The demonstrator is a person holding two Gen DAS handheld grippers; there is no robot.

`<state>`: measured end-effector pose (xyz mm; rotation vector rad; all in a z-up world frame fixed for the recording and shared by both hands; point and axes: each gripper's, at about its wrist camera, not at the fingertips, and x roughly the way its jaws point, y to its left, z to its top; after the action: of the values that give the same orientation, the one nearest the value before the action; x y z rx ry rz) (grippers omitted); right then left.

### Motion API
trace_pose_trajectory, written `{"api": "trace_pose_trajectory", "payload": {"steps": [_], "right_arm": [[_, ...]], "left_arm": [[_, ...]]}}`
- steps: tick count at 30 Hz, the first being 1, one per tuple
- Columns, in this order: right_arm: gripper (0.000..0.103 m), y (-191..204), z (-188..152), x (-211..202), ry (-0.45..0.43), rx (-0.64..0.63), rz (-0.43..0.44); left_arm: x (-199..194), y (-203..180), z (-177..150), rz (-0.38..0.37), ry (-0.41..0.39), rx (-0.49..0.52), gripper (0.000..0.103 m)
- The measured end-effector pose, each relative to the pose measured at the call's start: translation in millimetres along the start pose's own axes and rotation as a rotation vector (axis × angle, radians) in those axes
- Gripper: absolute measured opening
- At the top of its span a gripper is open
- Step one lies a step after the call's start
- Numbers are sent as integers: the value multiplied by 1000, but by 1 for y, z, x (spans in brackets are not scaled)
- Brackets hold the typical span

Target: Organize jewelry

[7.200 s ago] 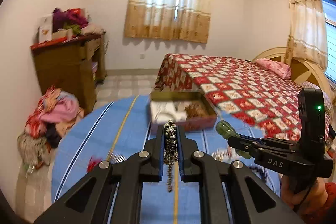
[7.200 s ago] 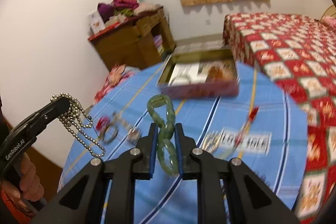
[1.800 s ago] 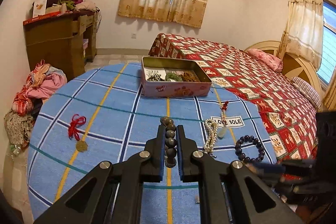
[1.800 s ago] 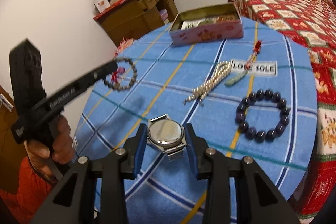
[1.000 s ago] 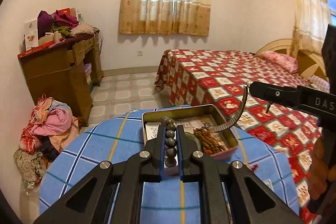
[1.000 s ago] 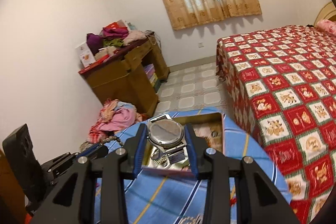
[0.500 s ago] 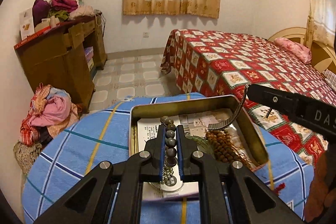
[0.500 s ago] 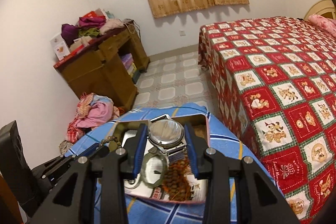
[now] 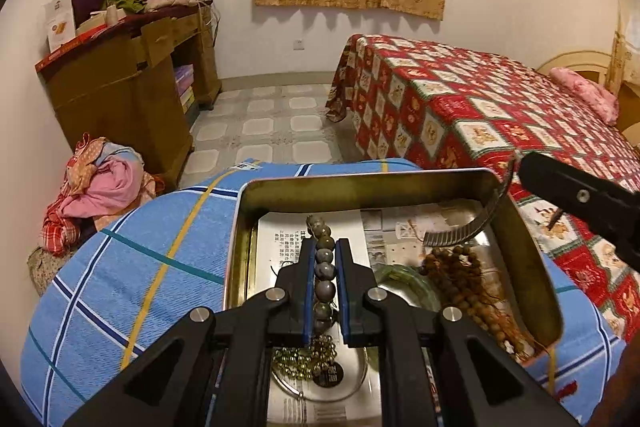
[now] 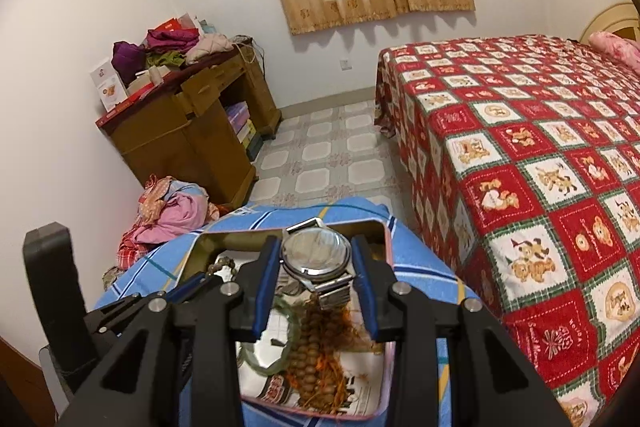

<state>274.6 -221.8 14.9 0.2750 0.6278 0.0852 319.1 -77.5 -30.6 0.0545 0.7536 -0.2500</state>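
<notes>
A grey bead bracelet (image 9: 323, 269) is clamped between the pads of the left gripper (image 9: 323, 281) and held over the open tin (image 9: 362, 183) on the blue checked table (image 9: 132, 247). A watch (image 10: 316, 255) is gripped by its case in the right gripper (image 10: 316, 281), above the tin's far right part, its metal band hanging down. Brown beads (image 9: 468, 285), a green bangle (image 9: 408, 283), a gold chain (image 9: 304, 359) and printed paper are seen inside the tin. A red quilted bed (image 9: 480, 107) stands to the right, a wooden desk (image 9: 128, 95) far left.

Tin (image 9: 362, 183) on table (image 9: 132, 267); bed (image 9: 480, 107) behind right, desk (image 9: 120, 95) behind left.
</notes>
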Motion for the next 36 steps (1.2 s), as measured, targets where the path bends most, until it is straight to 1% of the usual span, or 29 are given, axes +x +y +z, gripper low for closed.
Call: {"api": "trace_pose_trajectory", "payload": {"steps": [3,6,11,12,16,25,31,36], "right_arm": [[38,-6,-5,3,-9,26,8],[38,-12,-10,10,-2,42,15],[38,-14,-10,13,0,43,15],[38,-14,-10,13,-11,36,15],[38,-12,-11,16,-9,22,8],[38,-12,-16,22,8,18,-1],[38,-12,-20,27,21,18,6],[39,-17,-21,29,32,43,30]], "left_arm": [[5,-1,-2,11,4,-2,9],[10,-5,-5,25,8,21,9],[20,-7,-7,16,22,30,9],[21,-9,-8,16,23,36,9],[26,-10,-11,25,38,48,9],[28,-9,-10,38,35,52,9],[29,-10,-10,39,36,50,9],[30,-9,-11,41,37,52,9]]}}
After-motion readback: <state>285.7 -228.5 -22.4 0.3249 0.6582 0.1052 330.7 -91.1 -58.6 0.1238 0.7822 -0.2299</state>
